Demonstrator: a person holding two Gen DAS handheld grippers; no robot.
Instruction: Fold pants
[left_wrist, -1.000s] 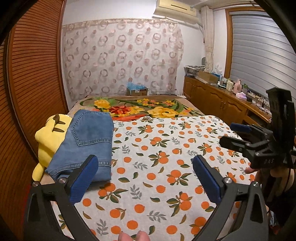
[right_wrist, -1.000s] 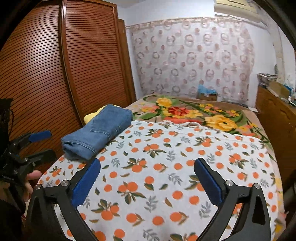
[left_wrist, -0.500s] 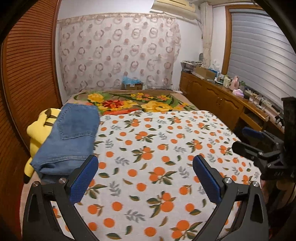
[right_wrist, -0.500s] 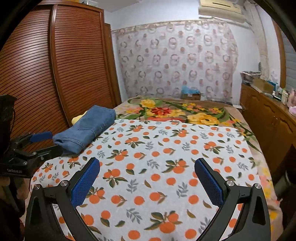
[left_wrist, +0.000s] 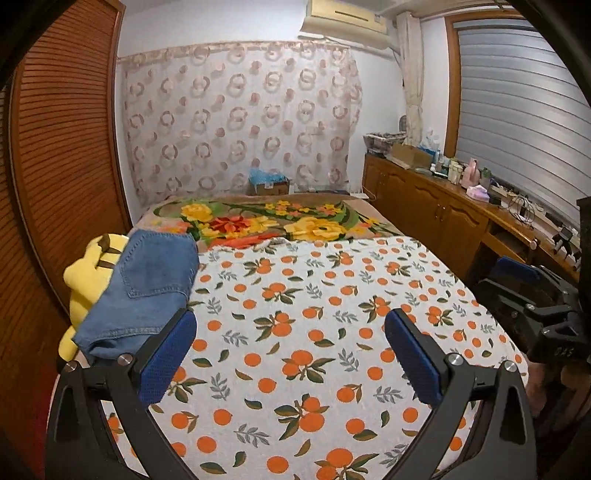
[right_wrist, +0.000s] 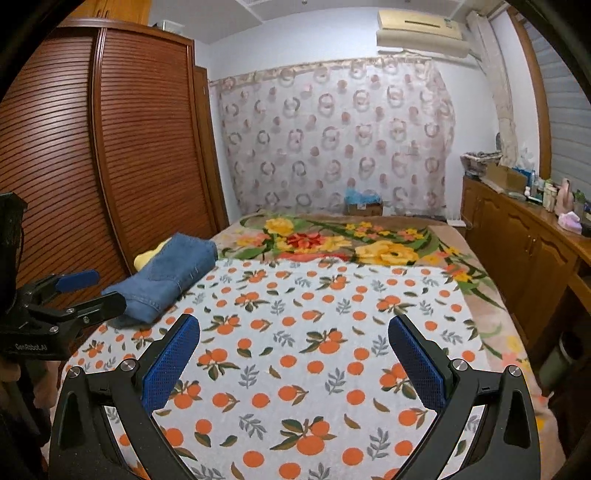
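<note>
Both hand-held grippers, left hand-held gripper (left_wrist: 290, 345) and right hand-held gripper (right_wrist: 293, 349), are hanging spread apart, empty; folded pants (left_wrist: 144, 291) are resting by the bed's (left_wrist: 295, 332) wardrobe-side edge, apparently finished.

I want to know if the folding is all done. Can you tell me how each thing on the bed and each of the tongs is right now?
jeans: folded, lying at the bed's left edge, partly on the yellow plush.
yellow plush toy: lying under the jeans, partly covered.
orange-print sheet: spread flat.
left tongs: open, holding nothing.
right tongs: open, holding nothing.
</note>
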